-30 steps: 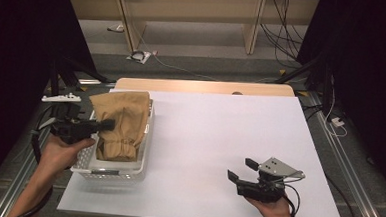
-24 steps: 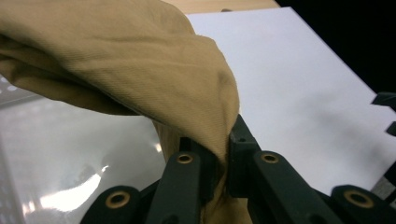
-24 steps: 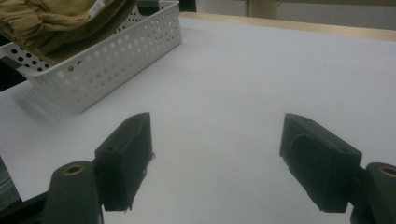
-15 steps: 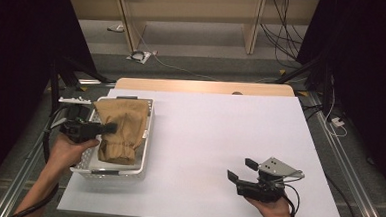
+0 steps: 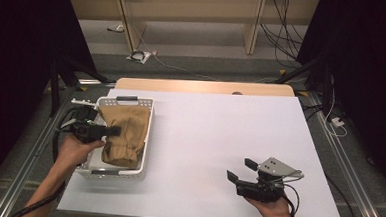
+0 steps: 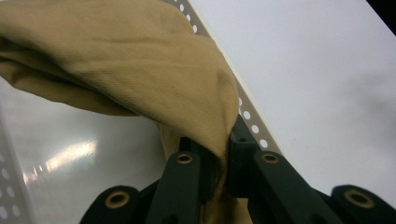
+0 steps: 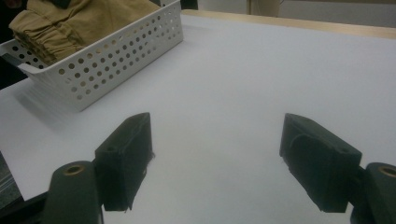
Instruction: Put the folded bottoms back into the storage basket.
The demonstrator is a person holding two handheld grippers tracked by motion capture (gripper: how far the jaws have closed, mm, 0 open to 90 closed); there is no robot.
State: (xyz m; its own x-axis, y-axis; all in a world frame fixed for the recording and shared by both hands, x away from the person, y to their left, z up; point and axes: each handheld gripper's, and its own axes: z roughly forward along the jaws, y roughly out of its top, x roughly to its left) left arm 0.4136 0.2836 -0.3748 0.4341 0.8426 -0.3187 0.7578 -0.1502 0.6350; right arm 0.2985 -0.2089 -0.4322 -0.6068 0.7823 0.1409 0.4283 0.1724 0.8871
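Left tongs [image 5: 113, 130] are clamping a fold of the tan cloth [image 5: 123, 135], jaws nearly together with the fabric pinched between them; the left gripper view is showing the cloth [image 6: 140, 70] bulging up and over the jaw tips. The left hand [image 5: 76, 150] is holding these tongs at the left rim of the white perforated basket [image 5: 126, 102], reaching in over the wall. The cloth is lying inside the basket, bunched, with a gathered elastic-looking edge toward the near end. Right tongs [image 5: 241, 170] are standing wide with nothing between the jaws, held by the right hand [image 5: 276, 209] near the front right of the white tabletop [image 5: 214, 134], well apart from the basket. The right gripper view is looking across bare tabletop [image 7: 243, 79] between the spread jaws toward the basket [image 7: 112, 56], with the cloth [image 7: 70, 21] piled in it. The basket is sitting at the tabletop's left edge. Cables are trailing on the floor [image 5: 184, 43] beyond the tabletop.
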